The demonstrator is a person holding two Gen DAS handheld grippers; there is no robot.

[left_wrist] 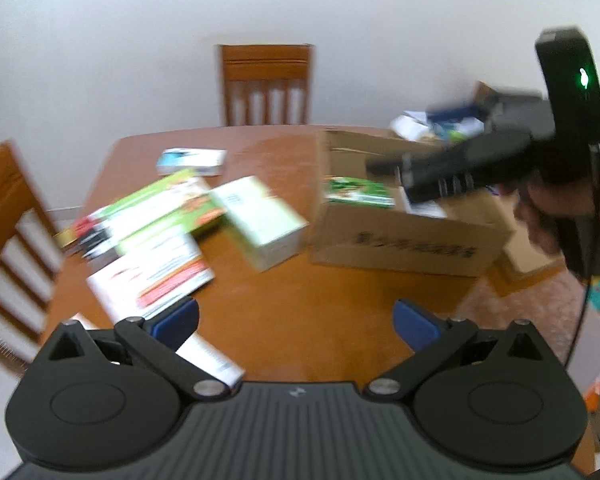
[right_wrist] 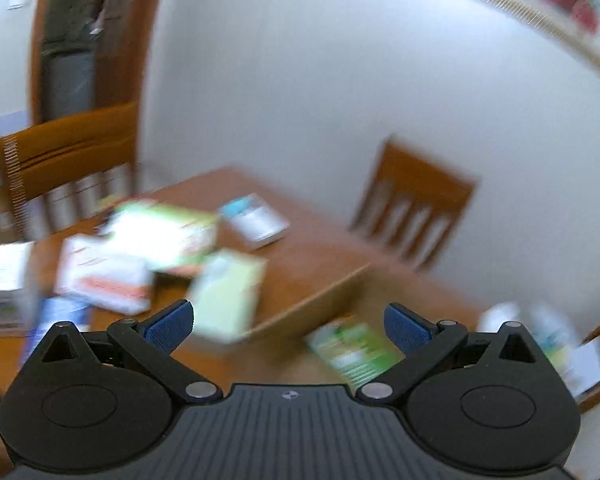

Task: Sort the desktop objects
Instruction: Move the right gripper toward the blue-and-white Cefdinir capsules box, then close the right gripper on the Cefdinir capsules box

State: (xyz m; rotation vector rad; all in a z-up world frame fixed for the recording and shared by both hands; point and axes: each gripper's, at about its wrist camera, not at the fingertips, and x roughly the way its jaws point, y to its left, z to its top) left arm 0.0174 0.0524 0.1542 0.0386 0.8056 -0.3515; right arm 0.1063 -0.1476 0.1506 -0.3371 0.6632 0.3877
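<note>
1. My left claw [left_wrist: 296,322] hangs over the near edge of the table [left_wrist: 292,320], its blue pads [left_wrist: 414,322] spread wide with nothing between them.
2. My right claw [right_wrist: 288,326] is also spread wide and empty; its view is badly blurred.
3. From the left wrist, my right claw [left_wrist: 384,168] reaches over the open carton [left_wrist: 404,236], gripped by a hand [left_wrist: 540,216] at the right edge.
4. I take the carton as my landmark: it stands on the right part of the table, flaps up.
5. Inside the carton, against its left wall, lies a green box [left_wrist: 358,192]; from the right wrist that green box [right_wrist: 354,350] shows just below and between my pads.
6. Just left of the carton, close to its wall, a pale green box [left_wrist: 260,222] sits on the table, turned at an angle.
7. Further left of the carton, a green and white box [left_wrist: 168,204] overlaps a white and red box [left_wrist: 156,276]; which one is on top I cannot tell through the blur.
8. Left of the carton and toward the far edge, apart from the pile, lies a small blue and white box [left_wrist: 192,162].
9. Beyond the carton to the right, more packages [left_wrist: 440,124] are heaped; they are too blurred to name.
10. A chair [left_wrist: 266,84] stands behind the table, left of the carton's line; another chair [left_wrist: 10,248] is at the table's far left side.
</note>
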